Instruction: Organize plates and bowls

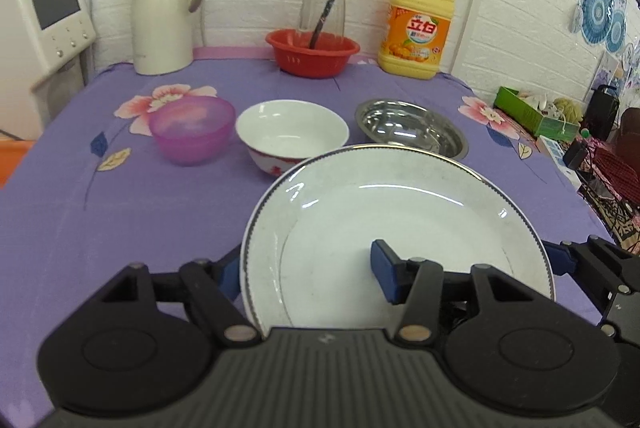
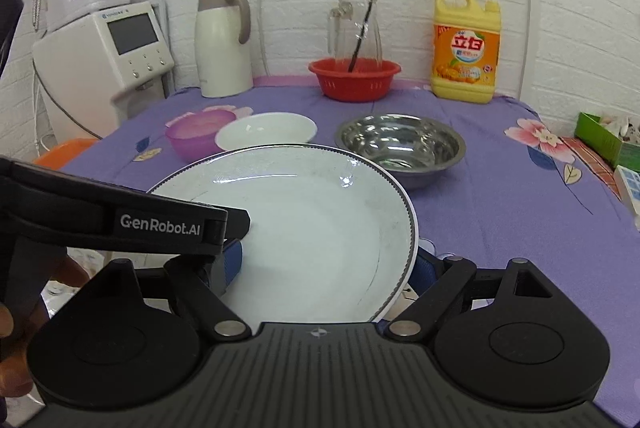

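Both grippers share one white plate (image 1: 400, 228), prob. because it's wide and shallow, so a one-sided pinch would let it tip. The left gripper (image 1: 308, 272) is clamped on the plate's left rim: one blue pad sits on the plate's upper face, the other under the rim's outer edge. The right gripper (image 2: 328, 264) takes the opposite rim the same way, one pad inside, one beneath, jaws closed on the plate. The plate looks lifted clear of the purple floral tablecloth (image 1: 120, 228) and roughly level, though contact underneath can't be seen for sure.

Behind it sit three bowls in a row: translucent purple bowl (image 1: 192, 128), white ceramic bowl (image 1: 292, 132), stainless steel bowl (image 1: 412, 126). The row seems the likely stacking zone, w/ the plate nearest the steel bowl.

At the table's back edge, against a white brick-pattern wall: cream thermos jug (image 1: 164, 16), red plastic basket (image 1: 312, 52) w/ a glass pitcher (image 1: 324, 0) behind it, yellow detergent bottle (image 1: 416, 24). A white countertop appliance (image 1: 44, 24) stands left; clutter incl. a green box (image 1: 532, 112) lies right.
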